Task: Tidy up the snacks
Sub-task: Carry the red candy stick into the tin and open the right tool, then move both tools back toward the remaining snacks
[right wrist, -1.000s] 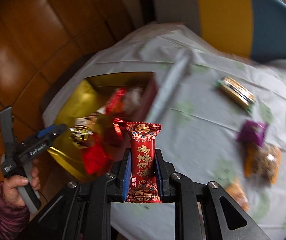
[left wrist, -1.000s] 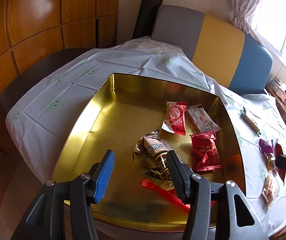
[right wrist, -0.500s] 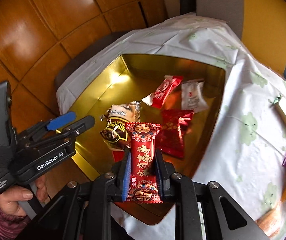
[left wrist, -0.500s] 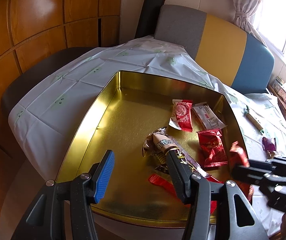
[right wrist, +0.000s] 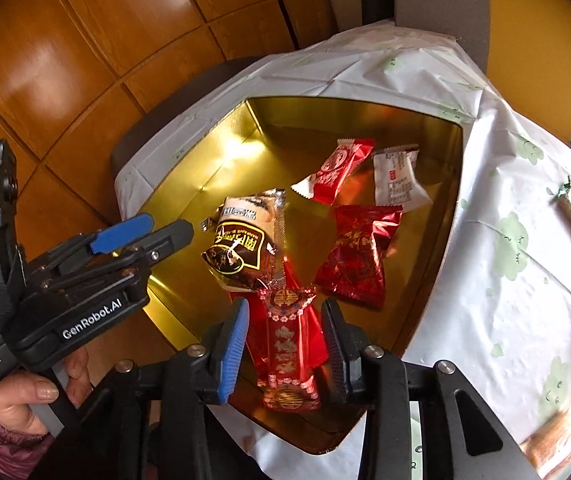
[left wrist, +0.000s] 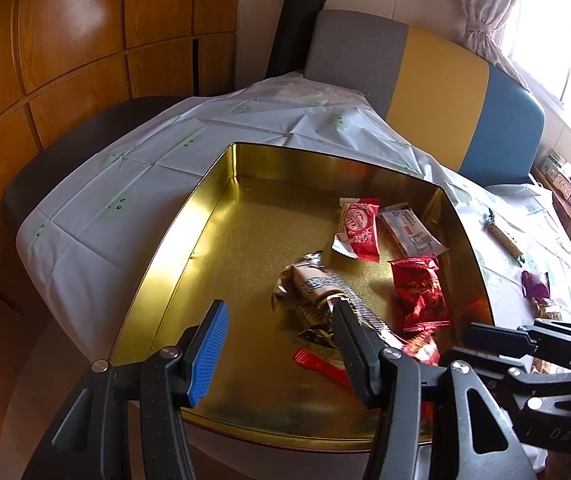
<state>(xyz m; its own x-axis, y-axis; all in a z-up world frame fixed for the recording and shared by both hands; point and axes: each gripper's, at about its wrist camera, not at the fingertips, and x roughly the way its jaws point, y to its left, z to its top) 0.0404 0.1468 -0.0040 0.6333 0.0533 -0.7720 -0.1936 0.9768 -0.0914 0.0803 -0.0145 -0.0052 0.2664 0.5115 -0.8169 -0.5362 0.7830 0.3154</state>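
White cloth (left wrist: 221,128) on table; wood-panel walls (left wrist: 85,40)

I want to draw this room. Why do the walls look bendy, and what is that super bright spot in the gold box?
Left wrist view: the fisheye lens curves the wooden wall panels, and the window is blown out white. Light glares off the gold tin on its left wall. Right wrist view: the same glare shows inside the tin, and the snacks at the lower right edge are smeared and blurry.
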